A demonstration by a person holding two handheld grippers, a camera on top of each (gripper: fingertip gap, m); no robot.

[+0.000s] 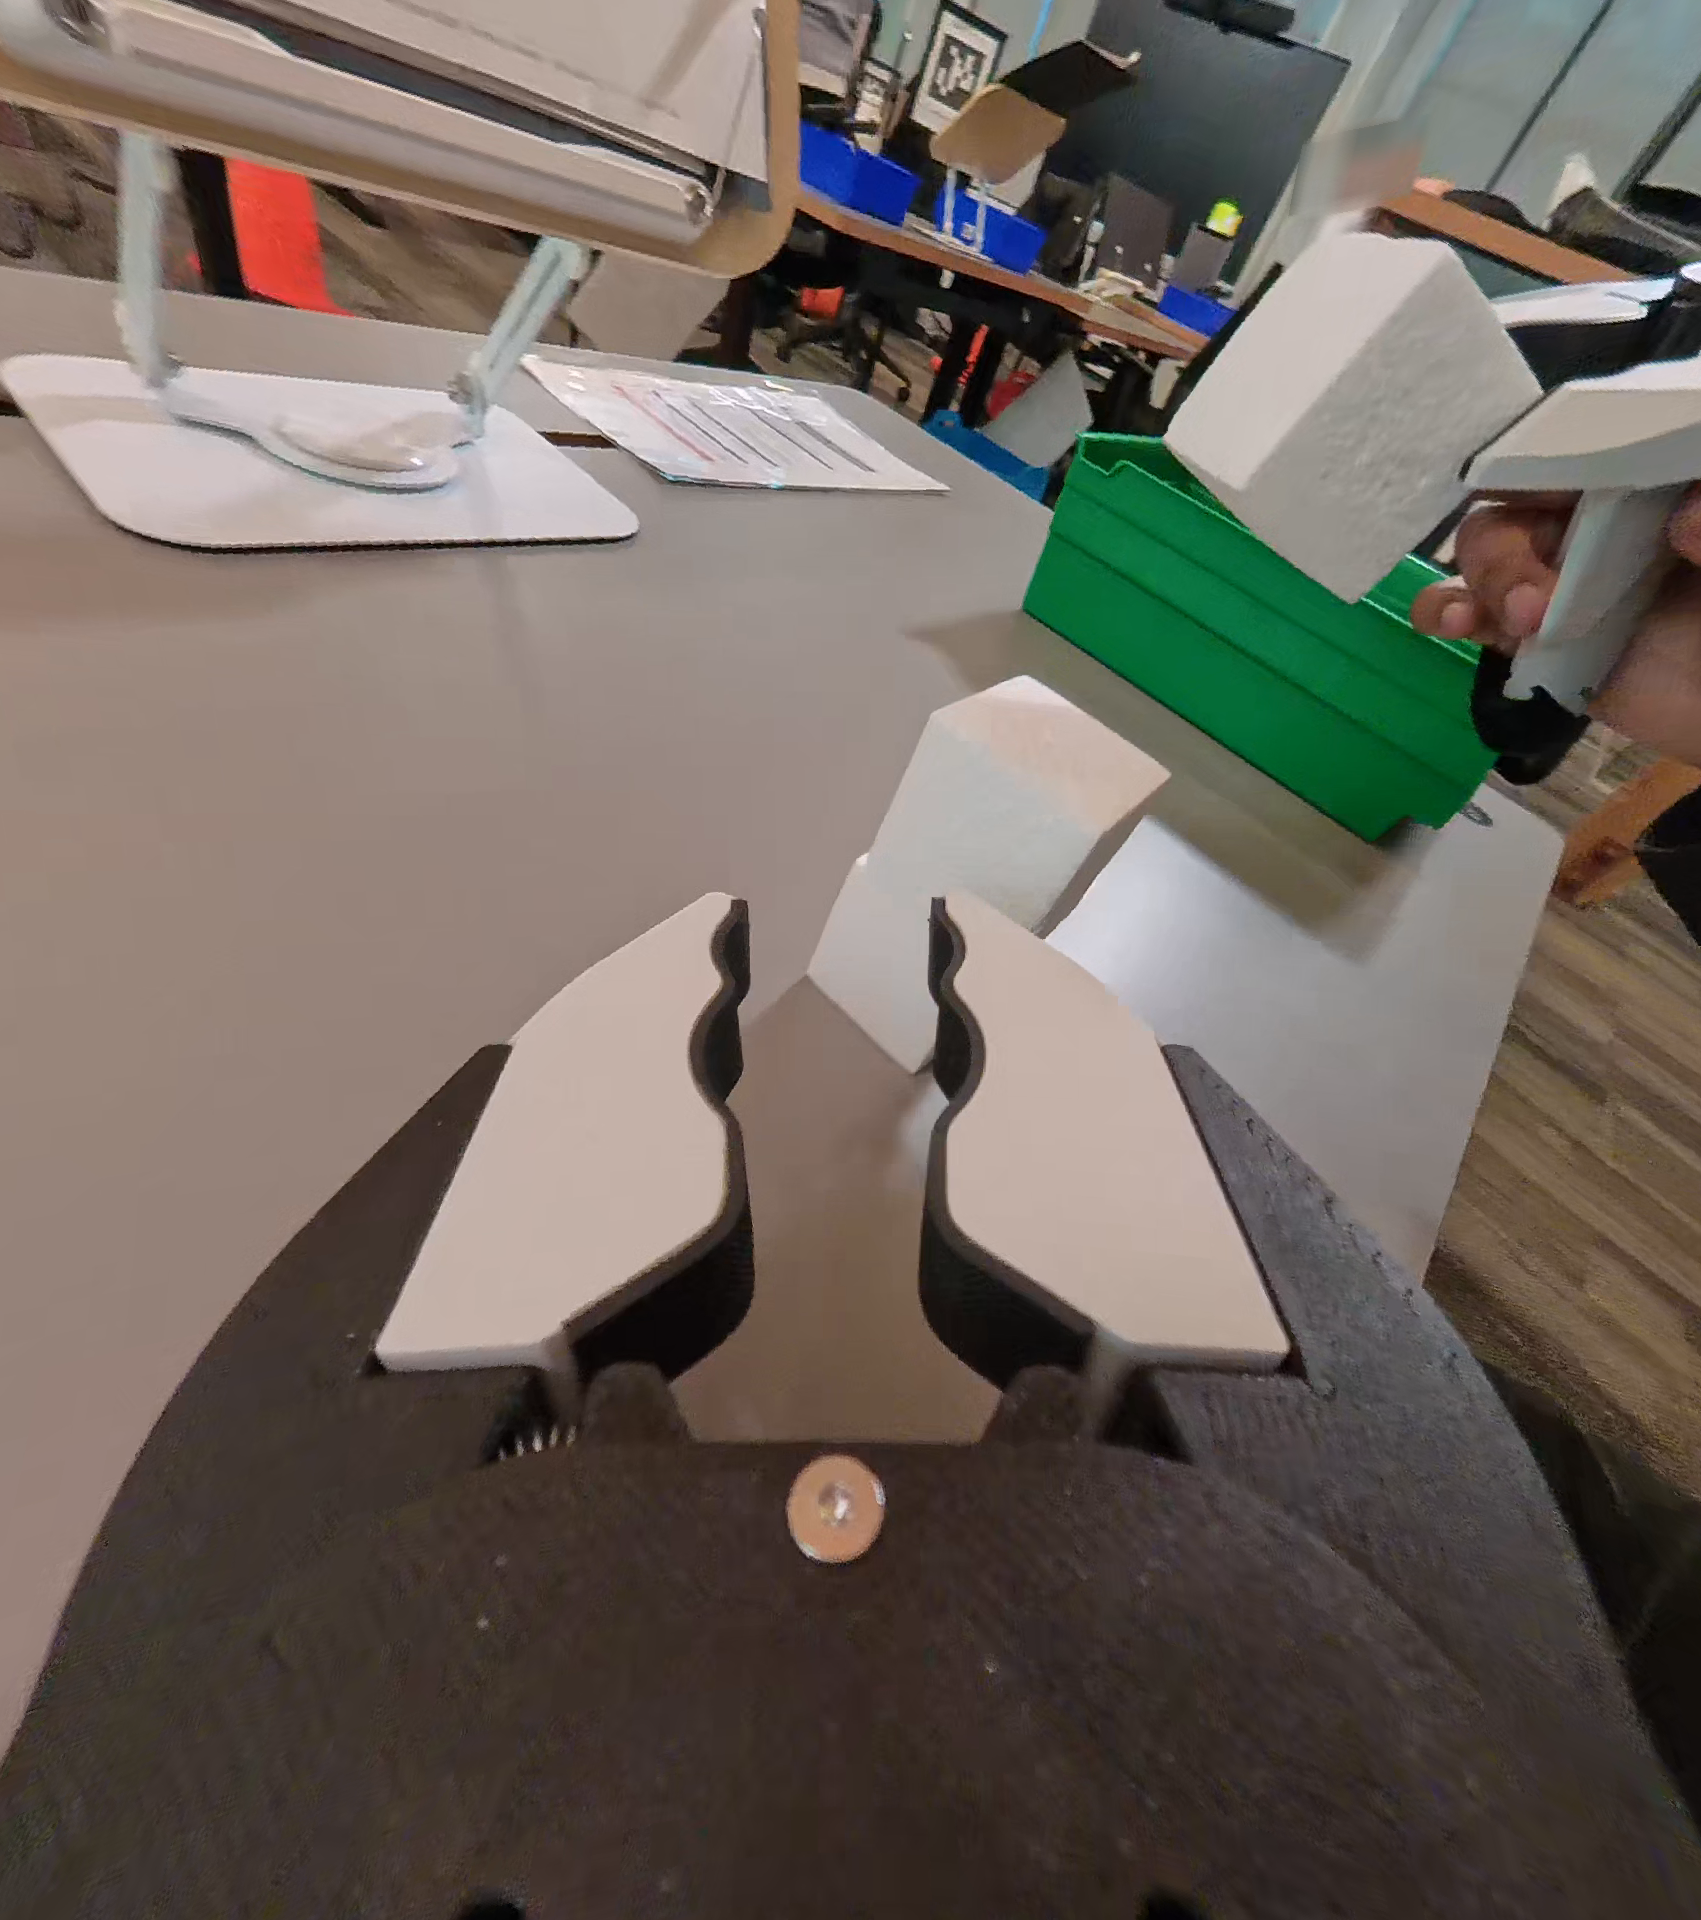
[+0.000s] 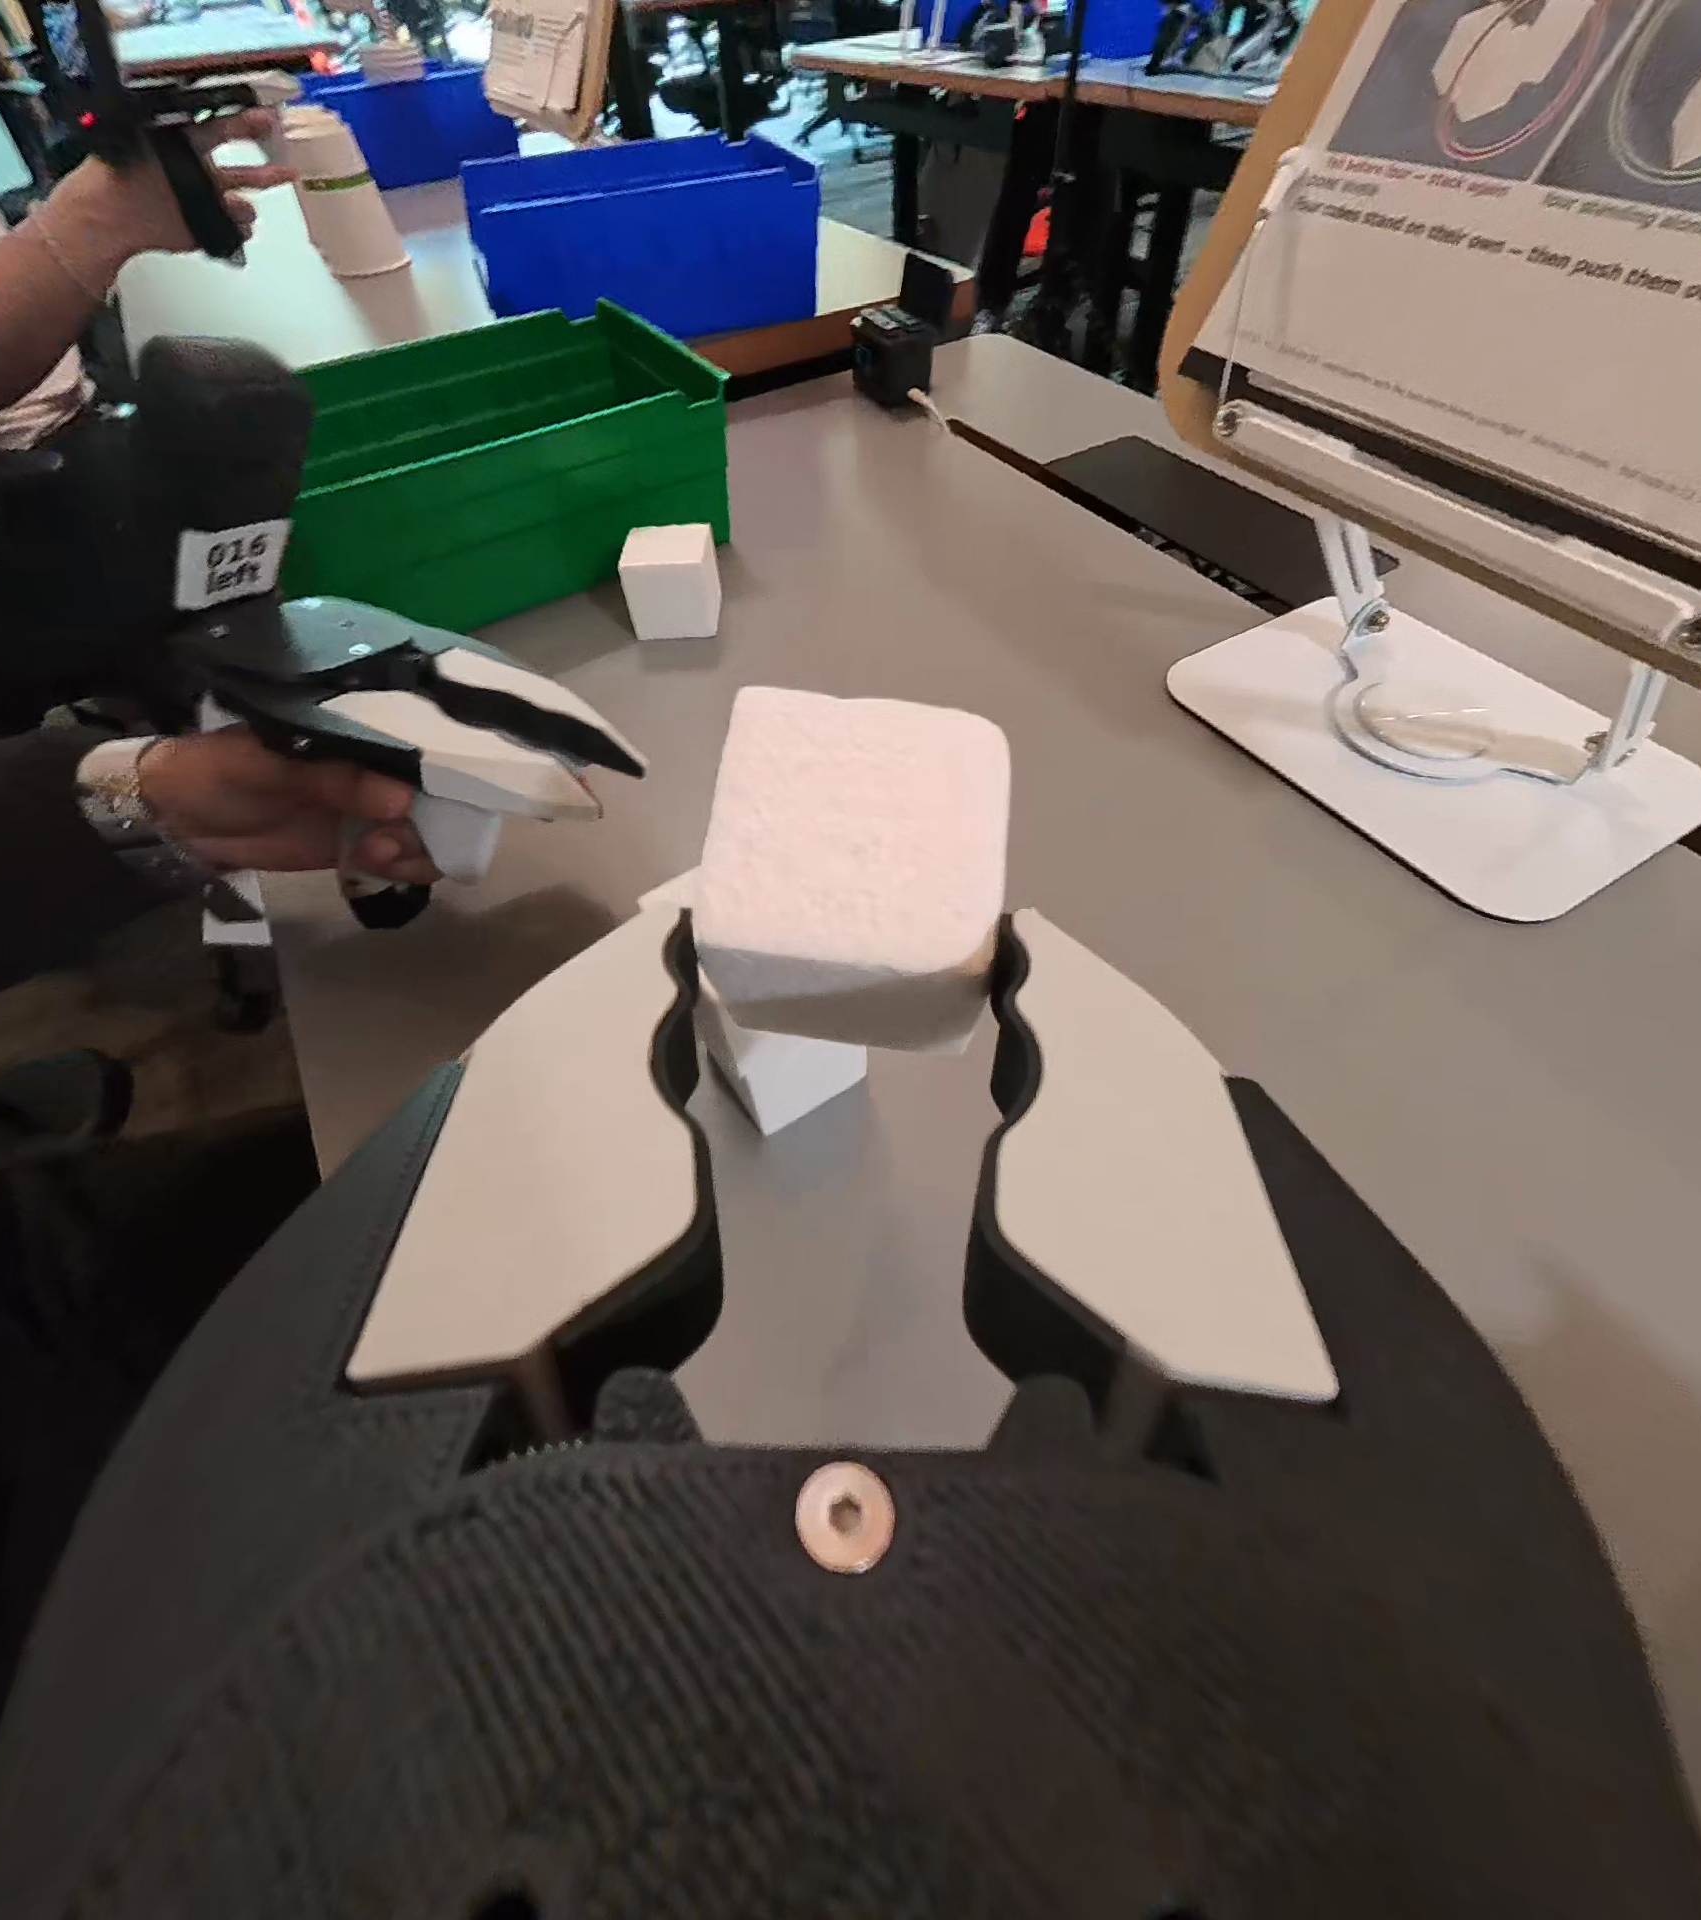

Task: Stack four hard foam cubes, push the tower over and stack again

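Note:
My left gripper (image 1: 841, 914) is open and empty, low over the grey table (image 1: 410, 779). Just beyond its fingertips stand two white foam cubes, one (image 1: 1012, 790) resting on the other (image 1: 872, 966). My right gripper (image 2: 846, 935) is shut on a third white foam cube (image 2: 851, 852) and holds it in the air above a cube on the table (image 2: 784, 1070). In the left wrist view the right gripper (image 1: 1495, 395) and its held cube (image 1: 1345, 405) hang over the green bin (image 1: 1241, 644). A further cube (image 2: 669, 582) sits by the green bin (image 2: 513, 468). The left gripper (image 2: 617, 790) shows at left.
A document stand with a white base (image 2: 1448, 800) stands at the right, also in the left wrist view (image 1: 306, 468), with a laminated sheet (image 1: 732, 426) beside it. A blue bin (image 2: 648, 239), paper cups (image 2: 347, 208) and a small black device (image 2: 893, 358) lie beyond. The table edge (image 1: 1490, 1039) is near.

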